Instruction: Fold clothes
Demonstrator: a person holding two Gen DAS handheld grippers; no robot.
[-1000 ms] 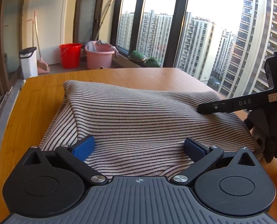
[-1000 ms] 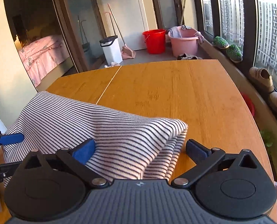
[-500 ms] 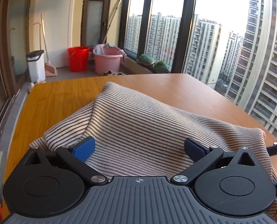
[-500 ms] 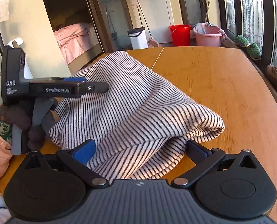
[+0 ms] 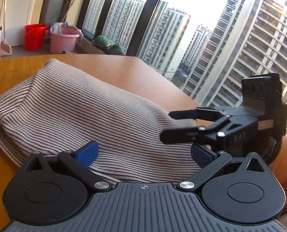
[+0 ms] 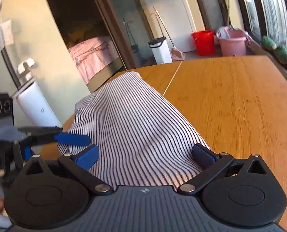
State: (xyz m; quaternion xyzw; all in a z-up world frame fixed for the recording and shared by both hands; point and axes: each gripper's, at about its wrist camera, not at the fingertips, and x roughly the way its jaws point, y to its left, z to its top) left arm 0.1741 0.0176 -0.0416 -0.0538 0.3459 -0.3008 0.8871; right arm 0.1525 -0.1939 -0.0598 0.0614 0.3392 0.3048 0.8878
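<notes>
Lying on the table (image 6: 240, 104): a garment (image 5: 89, 112), heaped, spreading from each gripper's near edge toward the middle. Reaching in from the right in the left wrist view: the right gripper (image 5: 165, 125), beside the garment. Reaching in from the left in the right wrist view: the left gripper (image 6: 85, 145). Standing behind the table, side by side: a bucket (image 6: 203, 42) and a tub (image 6: 233, 43), the bin (image 6: 160, 49) to their left.

Black grippers, blue-padded fingers (image 5: 87, 153), silver screws, orange sleeve (image 5: 284, 166).
</notes>
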